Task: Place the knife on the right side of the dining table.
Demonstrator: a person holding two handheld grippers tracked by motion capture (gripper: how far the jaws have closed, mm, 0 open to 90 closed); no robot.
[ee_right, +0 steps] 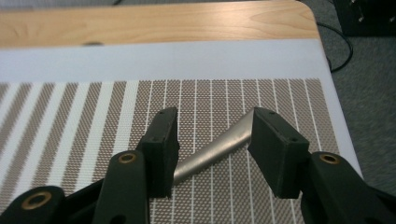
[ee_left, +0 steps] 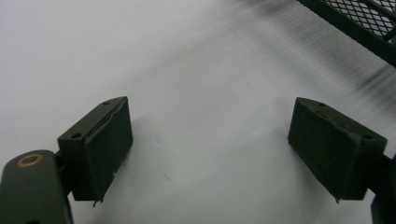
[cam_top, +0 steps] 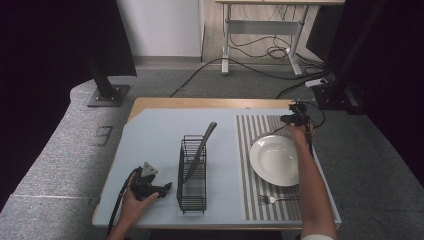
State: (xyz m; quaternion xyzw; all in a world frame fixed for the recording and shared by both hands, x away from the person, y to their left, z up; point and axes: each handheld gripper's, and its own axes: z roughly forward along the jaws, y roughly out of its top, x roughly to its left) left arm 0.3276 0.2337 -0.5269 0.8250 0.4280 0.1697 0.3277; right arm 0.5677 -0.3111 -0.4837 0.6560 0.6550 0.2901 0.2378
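Note:
A metal utensil (cam_top: 270, 133) lies slanted on the striped placemat (cam_top: 247, 130), just beyond the white plate (cam_top: 275, 160). My right gripper (cam_top: 289, 120) is down at its far end. In the right gripper view the jaws stand open (ee_right: 214, 126) on either side of the flat handle (ee_right: 210, 154), which rests on the placemat (ee_right: 70, 116). My left gripper (cam_top: 165, 189) rests low over the pale mat, left of the black wire rack (cam_top: 192, 172). It is open (ee_left: 210, 140) with nothing between its pads.
A long dark-handled utensil (cam_top: 202, 145) leans in the rack, whose corner (ee_left: 355, 23) lies just beyond the left gripper. A fork (cam_top: 277, 199) lies on the placemat's front edge. The wooden table edge (ee_right: 140, 23) runs behind the mat.

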